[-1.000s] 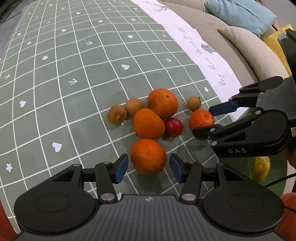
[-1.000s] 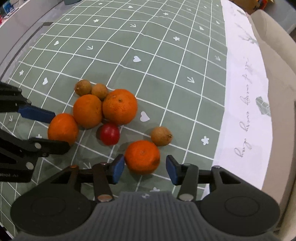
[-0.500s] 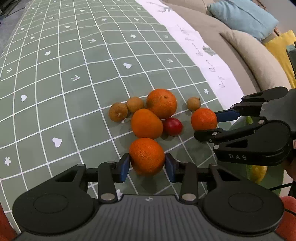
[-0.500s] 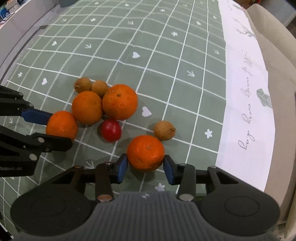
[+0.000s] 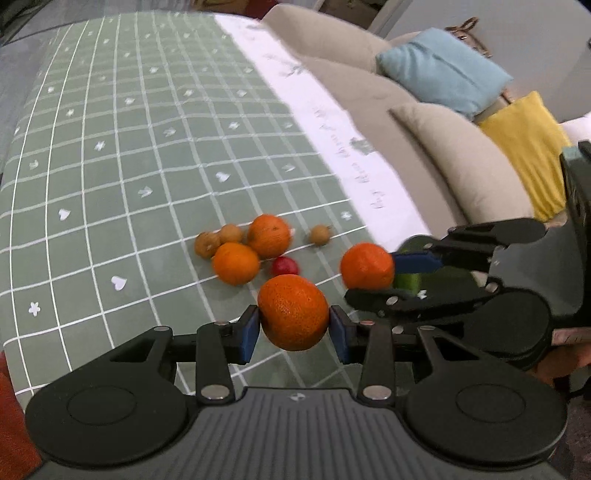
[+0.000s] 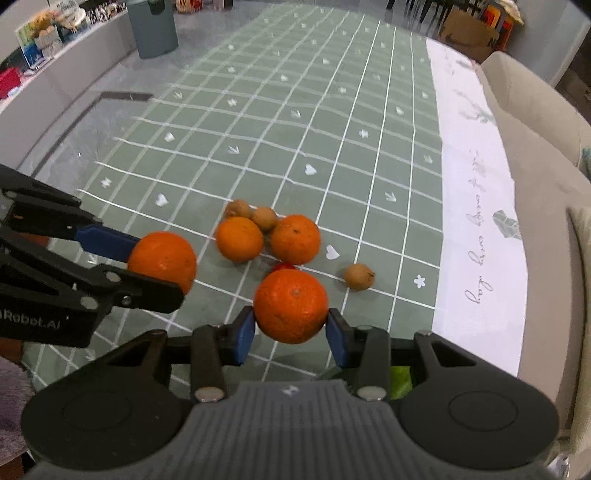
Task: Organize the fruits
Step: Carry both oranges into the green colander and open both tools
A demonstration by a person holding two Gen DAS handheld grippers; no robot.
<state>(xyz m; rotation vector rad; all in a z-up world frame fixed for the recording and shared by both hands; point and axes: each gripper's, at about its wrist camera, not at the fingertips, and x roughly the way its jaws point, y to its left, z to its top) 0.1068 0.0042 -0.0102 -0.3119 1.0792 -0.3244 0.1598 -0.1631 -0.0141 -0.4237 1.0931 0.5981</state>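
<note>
My left gripper (image 5: 293,328) is shut on an orange (image 5: 293,317) and holds it above the green checked cloth (image 5: 129,184). My right gripper (image 6: 290,332) is shut on a second orange (image 6: 290,305), also lifted; it shows in the left wrist view (image 5: 366,266) too. On the cloth lie two more oranges (image 6: 239,239) (image 6: 296,239), a small red fruit (image 5: 284,266), two small brown fruits (image 6: 263,218) touching the oranges, and one brown fruit (image 6: 358,276) apart to the right.
A white cloth strip with writing (image 6: 476,206) runs along the right side. A beige sofa (image 5: 443,155) with blue (image 5: 443,70) and yellow (image 5: 524,147) cushions stands beyond it. Something green (image 6: 400,380) lies under my right gripper. A grey bin (image 6: 153,27) stands far left.
Both grippers have closed on their oranges and lifted them off the cloth. The rest of the fruit stayed in place.
</note>
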